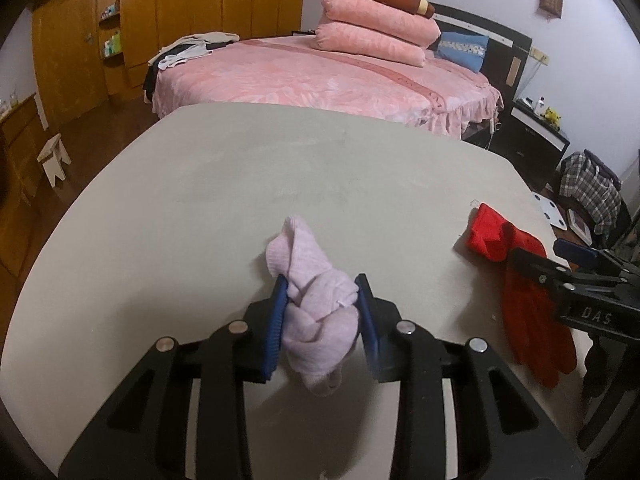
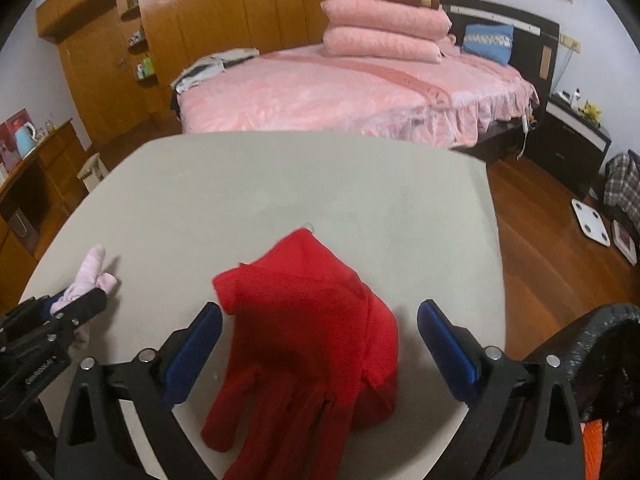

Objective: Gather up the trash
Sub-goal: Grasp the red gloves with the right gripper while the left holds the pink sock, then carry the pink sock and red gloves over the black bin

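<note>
My left gripper is shut on a pale pink knitted cloth, bunched between its blue pads just above the grey-white table. The cloth's tip also shows at the left of the right wrist view. A red glove lies on the table near its front right edge, fingers toward me. My right gripper is open, one blue pad on each side of the glove, not touching it. The glove and the right gripper show at the right of the left wrist view.
A black-lined trash bin stands at the table's right front. Behind the table is a pink bed with stacked pillows. A wooden wardrobe lines the back wall. A white scale and plaid clothes lie on the wooden floor at right.
</note>
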Available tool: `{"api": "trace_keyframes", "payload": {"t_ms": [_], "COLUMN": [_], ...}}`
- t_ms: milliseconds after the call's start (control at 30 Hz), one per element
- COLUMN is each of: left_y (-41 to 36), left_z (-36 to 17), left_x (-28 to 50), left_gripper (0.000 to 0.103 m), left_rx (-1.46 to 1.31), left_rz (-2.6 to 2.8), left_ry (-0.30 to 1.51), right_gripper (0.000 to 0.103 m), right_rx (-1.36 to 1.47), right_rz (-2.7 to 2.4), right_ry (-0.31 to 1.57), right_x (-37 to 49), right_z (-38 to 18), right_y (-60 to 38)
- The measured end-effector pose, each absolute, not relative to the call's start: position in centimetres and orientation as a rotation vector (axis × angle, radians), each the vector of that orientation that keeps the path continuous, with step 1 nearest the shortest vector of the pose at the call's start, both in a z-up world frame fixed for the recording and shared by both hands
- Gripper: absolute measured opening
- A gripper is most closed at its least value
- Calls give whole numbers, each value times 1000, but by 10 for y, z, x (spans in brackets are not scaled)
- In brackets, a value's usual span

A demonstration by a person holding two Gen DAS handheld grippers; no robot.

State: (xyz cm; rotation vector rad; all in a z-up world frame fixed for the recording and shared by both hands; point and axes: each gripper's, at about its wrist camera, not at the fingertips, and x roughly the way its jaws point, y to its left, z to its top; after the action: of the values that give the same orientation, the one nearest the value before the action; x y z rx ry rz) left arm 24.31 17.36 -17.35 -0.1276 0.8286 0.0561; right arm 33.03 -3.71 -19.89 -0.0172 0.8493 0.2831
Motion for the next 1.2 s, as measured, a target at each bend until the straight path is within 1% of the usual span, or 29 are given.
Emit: {"api": "trace_keyframes", "payload": {"t_ms": [67,133,233,300,333,400,433,500,600,667,900,1200], "left_y": [174,174,175,174,174,173,172,170,167,165,155,142], "left_z": [-174,-174,-173,-172,-172,-169,-167,-165,-158,-154,-133,-119], "left_x": [245,246,247,248,247,247,247,245,243,241,231,216], "left_gripper": [32,32,33,33,33,33,33,33,33,33,33,33], "left_rx": [-128,-129,-128,-124,-122,-123,-124,-123,-123,-128,-132,-125], "left_rz": [54,57,60,62,63,62,61,57,49,45,24,17], "left_ry": [830,829,825,824,822,819,816,807,795,786,739,735], "right_gripper": [91,86,76,62,58,41,37,25,16,14,14,14], "right_rx": [-20,-13,-21,-19,-19,-19,-14,0,10,12,20,27], "right_rz": [288,293,294,309,320,328,334,345,364,377,415,454], "right_ry": [869,886,884,884,884,883,884,890,893,888,826,769], "right_x": [331,331,327,326,324,322,320,319,315,312,299,283], "right_z": [-204,-208,-208,-208,-207,-206,-206,-205,-203,-200,-176,-146], "right_y": [-35,-35,-34,-33,-33,-32,-32,-34,-34,-33,-33,-40]}}
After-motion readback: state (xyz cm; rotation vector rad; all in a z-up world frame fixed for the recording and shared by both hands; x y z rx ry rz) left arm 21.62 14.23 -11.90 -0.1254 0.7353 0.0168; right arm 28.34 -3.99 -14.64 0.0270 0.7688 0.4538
